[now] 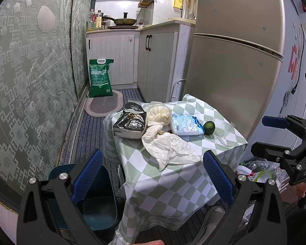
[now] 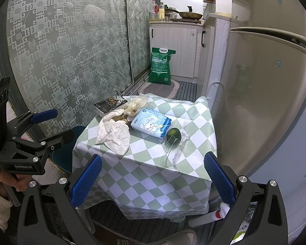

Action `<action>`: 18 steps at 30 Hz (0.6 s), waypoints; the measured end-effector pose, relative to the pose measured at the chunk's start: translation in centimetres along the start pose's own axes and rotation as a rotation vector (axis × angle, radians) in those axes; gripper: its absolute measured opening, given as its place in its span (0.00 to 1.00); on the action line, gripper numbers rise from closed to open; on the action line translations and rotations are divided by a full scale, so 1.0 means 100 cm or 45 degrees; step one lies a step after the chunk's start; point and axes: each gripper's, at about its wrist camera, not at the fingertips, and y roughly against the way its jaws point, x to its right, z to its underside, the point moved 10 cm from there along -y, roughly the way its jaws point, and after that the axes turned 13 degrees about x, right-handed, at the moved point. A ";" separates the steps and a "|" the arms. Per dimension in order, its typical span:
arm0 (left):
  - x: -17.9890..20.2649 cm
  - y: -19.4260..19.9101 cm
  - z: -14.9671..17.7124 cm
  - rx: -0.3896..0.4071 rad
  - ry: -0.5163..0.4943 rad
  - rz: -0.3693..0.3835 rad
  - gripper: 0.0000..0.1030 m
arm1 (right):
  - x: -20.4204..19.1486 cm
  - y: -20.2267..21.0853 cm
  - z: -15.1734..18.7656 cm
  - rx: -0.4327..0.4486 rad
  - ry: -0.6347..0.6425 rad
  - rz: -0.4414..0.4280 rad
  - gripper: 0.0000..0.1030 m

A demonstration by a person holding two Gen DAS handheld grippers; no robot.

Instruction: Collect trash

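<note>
Left gripper [image 1: 152, 178]: fingers spread wide, nothing between them; bottom centre of the left wrist view, short of the table edge.
Right gripper [image 2: 153, 180]: fingers spread wide, empty; bottom centre of the right wrist view, facing the near table edge.
Table [image 1: 173, 183]: centre of frame, draped in green-and-white checked cloth.
Crumpled white tissue [image 1: 169, 149]: on the cloth, nearest the left gripper, hanging slightly over the near edge.
Black foil packet [image 1: 130, 122]: far left of the tabletop, beside a wadded pale plastic bag [image 1: 159, 113].
Blue-and-white tissue pack [image 1: 186, 125]: right of the bag, touching or just beside a dark green round fruit [image 1: 209, 128].
Clear plastic piece [image 2: 176, 143]: just beside the fruit, near the right table edge.
Teal bin [image 1: 100, 206]: lower left, on the floor beside the table, open.
Refrigerator [image 1: 234, 51]: right of frame, behind the table.
</note>
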 end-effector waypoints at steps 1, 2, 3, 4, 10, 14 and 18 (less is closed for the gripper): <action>0.001 0.001 -0.001 0.000 0.000 0.000 0.97 | 0.000 0.000 0.000 0.001 -0.001 0.000 0.98; 0.002 0.001 -0.001 0.001 -0.001 0.001 0.97 | 0.000 0.000 0.000 0.001 -0.002 -0.001 0.98; 0.002 0.001 -0.002 0.001 -0.001 0.002 0.97 | 0.000 0.000 0.000 0.001 -0.003 -0.002 0.98; 0.003 0.002 -0.003 0.000 -0.001 0.002 0.97 | -0.001 0.000 0.000 0.001 -0.002 -0.001 0.98; 0.001 0.002 -0.001 -0.003 0.003 -0.005 0.97 | 0.000 0.000 0.000 0.000 -0.003 0.001 0.98; 0.000 0.001 0.002 -0.004 0.002 -0.003 0.97 | 0.000 0.000 0.001 0.000 -0.002 0.000 0.98; 0.000 0.002 0.003 -0.006 -0.001 0.000 0.97 | 0.000 0.000 0.000 0.002 -0.005 0.000 0.98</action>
